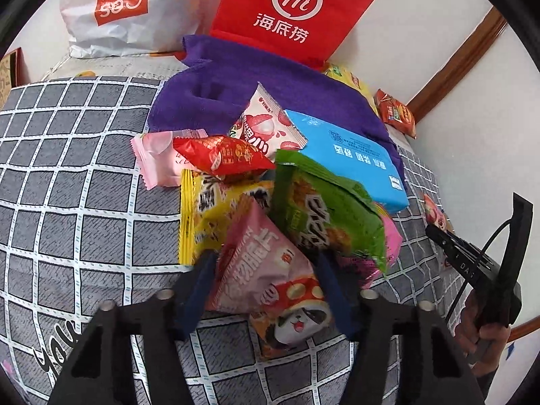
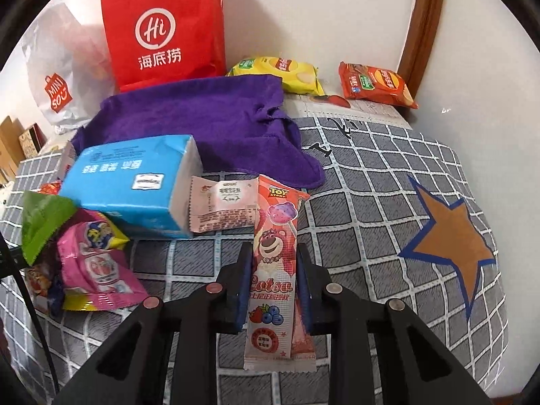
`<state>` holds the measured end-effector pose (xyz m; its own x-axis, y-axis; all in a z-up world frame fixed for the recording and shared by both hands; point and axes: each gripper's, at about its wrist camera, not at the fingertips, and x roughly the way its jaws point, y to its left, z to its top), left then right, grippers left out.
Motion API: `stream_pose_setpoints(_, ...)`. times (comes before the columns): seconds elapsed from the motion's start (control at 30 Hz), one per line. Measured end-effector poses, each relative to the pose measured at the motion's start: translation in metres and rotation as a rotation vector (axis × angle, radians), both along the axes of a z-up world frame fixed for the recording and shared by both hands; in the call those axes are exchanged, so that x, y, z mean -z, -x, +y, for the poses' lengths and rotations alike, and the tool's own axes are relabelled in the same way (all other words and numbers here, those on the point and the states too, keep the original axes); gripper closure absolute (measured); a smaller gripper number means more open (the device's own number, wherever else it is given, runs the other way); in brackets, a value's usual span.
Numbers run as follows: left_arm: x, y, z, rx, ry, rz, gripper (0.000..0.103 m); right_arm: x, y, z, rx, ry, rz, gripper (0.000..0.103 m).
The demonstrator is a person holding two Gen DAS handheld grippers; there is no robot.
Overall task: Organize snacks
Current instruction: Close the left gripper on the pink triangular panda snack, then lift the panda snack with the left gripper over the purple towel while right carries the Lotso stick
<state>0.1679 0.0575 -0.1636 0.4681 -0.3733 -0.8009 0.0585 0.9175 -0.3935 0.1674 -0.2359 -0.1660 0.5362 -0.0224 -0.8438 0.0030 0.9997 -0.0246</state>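
Note:
My left gripper (image 1: pixel 266 260) points down at a heap of snacks on a grey checked bedspread (image 1: pixel 84 202). Its blue pads press both sides of a pink snack bag with a panda (image 1: pixel 263 263). Behind that bag lie a green bag (image 1: pixel 324 209), a yellow bag (image 1: pixel 206 216), a small red packet (image 1: pixel 222 155) and a blue tissue pack (image 1: pixel 351 158). My right gripper (image 2: pixel 274 251) is shut on a long pink Lotso packet (image 2: pixel 273 270), held lengthwise above the bedspread (image 2: pixel 371 202). In the left wrist view, the right gripper (image 1: pixel 489 263) shows at the right edge.
A purple cloth (image 2: pixel 202 121) lies behind the heap, in front of a red paper bag (image 2: pixel 165 30) and a white Miniso bag (image 2: pixel 57 67). Yellow (image 2: pixel 280 71) and orange (image 2: pixel 374 84) chip bags rest by the wall. A small pink-white packet (image 2: pixel 222 206) lies beside the tissue pack (image 2: pixel 131 182).

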Motion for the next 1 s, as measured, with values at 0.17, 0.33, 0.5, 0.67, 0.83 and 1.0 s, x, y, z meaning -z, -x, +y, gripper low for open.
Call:
stream_pose_setpoints(0.17,-0.005,0.007,0.003,0.008,-0.006,-0.021,0.058,-0.005,0.006,0.004,0.002,0.001,-0.007,0.079)
stream_pose_setpoints(0.33,-0.015,0.015,0.009,0.002,-0.013,-0.051,0.06,-0.011,0.01,0.009,-0.003,-0.002,-0.02,0.079)
stream_pose_setpoints(0.5,-0.023,0.022,0.017,-0.013,-0.036,-0.079,0.062,-0.017,0.016,0.014,-0.02,-0.016,-0.034,0.079)
stream_pose_setpoints(0.67,-0.031,0.031,0.025,-0.028,-0.047,-0.091,0.063,-0.018,0.024,0.023,-0.046,-0.026,-0.035,0.079)
stream_pose_setpoints(0.83,-0.042,0.037,0.026,-0.039,-0.063,-0.109,0.063,-0.018,0.027,0.029,-0.066,-0.054,-0.045,0.079)
stream_pose_setpoints(1.0,-0.052,0.039,0.023,-0.037,-0.069,-0.13,0.063,-0.025,0.029,0.032,-0.074,-0.056,-0.072,0.079)
